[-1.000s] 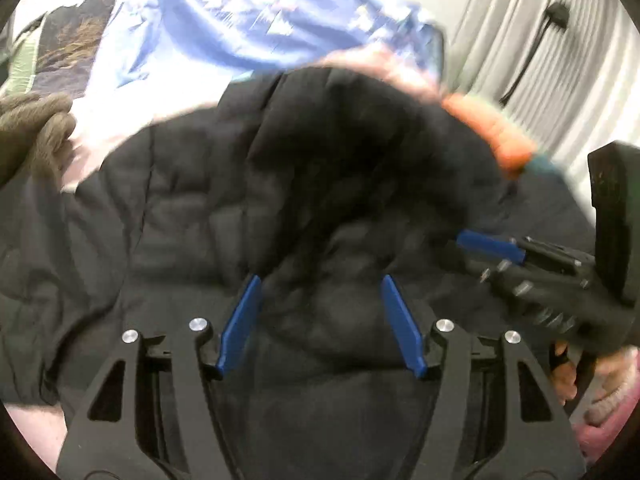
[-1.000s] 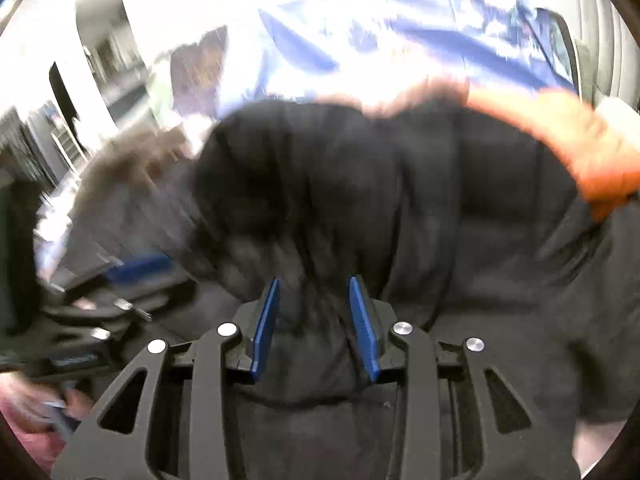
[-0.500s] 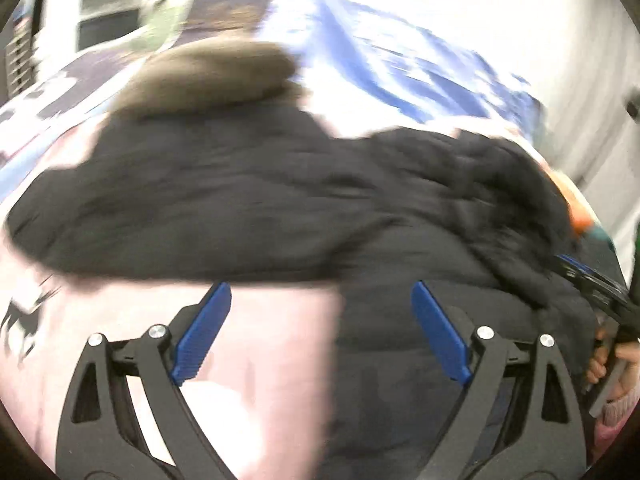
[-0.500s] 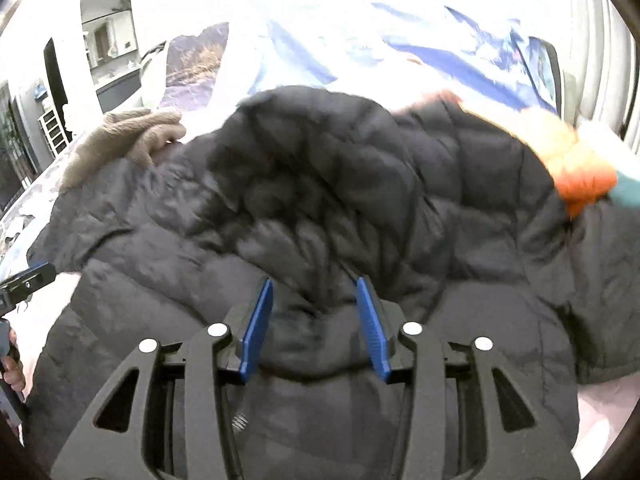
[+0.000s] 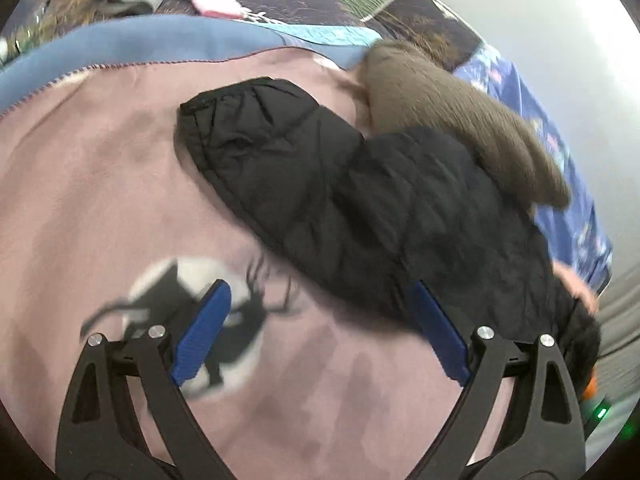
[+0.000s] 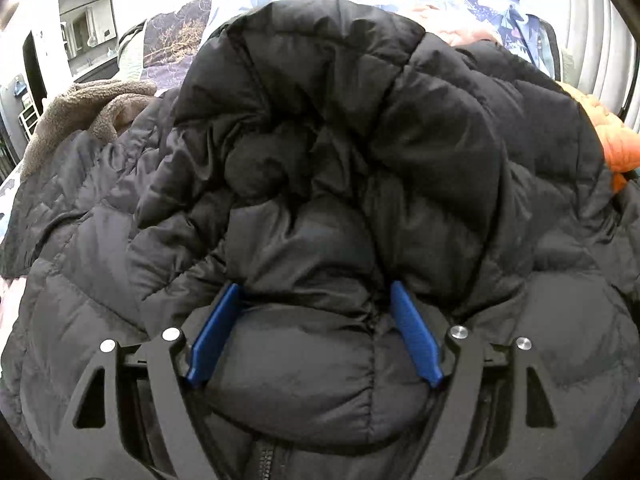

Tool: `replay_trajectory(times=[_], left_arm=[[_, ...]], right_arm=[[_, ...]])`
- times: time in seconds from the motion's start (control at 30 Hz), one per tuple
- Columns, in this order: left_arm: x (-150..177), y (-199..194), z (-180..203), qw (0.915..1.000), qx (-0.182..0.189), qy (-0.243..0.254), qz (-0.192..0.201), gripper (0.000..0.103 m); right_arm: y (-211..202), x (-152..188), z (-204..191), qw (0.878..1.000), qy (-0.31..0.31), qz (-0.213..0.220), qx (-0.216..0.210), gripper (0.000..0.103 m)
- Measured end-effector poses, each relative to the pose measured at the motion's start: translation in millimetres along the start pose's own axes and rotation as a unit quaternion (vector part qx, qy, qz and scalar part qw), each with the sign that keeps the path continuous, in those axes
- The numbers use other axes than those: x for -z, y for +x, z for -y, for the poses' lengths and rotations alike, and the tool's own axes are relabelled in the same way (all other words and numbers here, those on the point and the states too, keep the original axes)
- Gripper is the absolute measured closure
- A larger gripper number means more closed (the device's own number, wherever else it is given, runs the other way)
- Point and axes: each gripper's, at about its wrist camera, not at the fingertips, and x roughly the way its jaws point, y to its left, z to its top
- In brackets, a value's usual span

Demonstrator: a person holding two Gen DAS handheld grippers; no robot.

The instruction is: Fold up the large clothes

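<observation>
Black puffer jacket (image 5: pixel 360 200) lies on the pink blanket (image 5: pixel 80 200) w/ its sleeve running up-left, just ahead-right of the wide-open, empty left gripper (image 5: pixel 320 336); right gripper (image 6: pixel 316 332), jaws just opened, loosely straddles a jacket fold, so left is nearer the sleeve.

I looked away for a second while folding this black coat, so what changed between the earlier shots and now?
The left gripper let go of the black puffer coat, opened wide and swung off to the side; it now hangs over the pink blanket beside a coat sleeve. The right gripper has just been opening, a fold of coat between its fingers. The coat stayed on the bed, with its brown fur trim.
</observation>
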Motion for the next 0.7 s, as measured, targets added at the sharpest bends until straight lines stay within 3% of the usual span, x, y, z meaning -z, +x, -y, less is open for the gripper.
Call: replay_trajectory(times=[0.2, 0.23, 0.27, 0.3, 0.33, 0.37, 0.43, 0.53, 0.7], left_arm=[[-26, 19, -2, 0.9980, 0.019, -0.049, 0.036, 0.012], [-30, 19, -5, 0.9970, 0.020, -0.057, 0.048, 0.020], [-34, 22, -8, 0.9965, 0.020, -0.060, 0.054, 0.047], [-38, 25, -9, 0.9963, 0.026, -0.064, 0.052, 0.061], [-41, 29, -11, 0.9959, 0.038, -0.069, 0.045, 0.090], [-42, 32, -13, 0.9946, 0.060, -0.075, 0.038, 0.100], [-45, 25, -9, 0.9938, 0.073, -0.067, 0.050, 0.100], [-46, -6, 21, 0.9926, 0.078, -0.013, 0.092, 0.100], [-42, -77, 97, 0.9763, 0.140, 0.080, 0.144, 0.100]], right_arm=[[1, 0, -8, 1.000, -0.009, 0.000, 0.012, 0.023], [1, -1, -7, 1.000, -0.010, 0.000, 0.012, 0.023], [1, -1, -7, 1.000, -0.010, 0.000, 0.013, 0.022], [2, 2, -7, 1.000, -0.011, 0.001, 0.014, 0.022], [2, 2, -8, 1.000, -0.011, 0.001, 0.015, 0.022], [2, 1, -7, 1.000, -0.011, 0.001, 0.014, 0.022], [2, 1, -7, 1.000, -0.010, 0.001, 0.013, 0.022], [2, 2, -8, 1.000, -0.007, 0.002, 0.009, 0.021], [2, 2, -6, 1.000, -0.004, 0.003, 0.001, 0.020]])
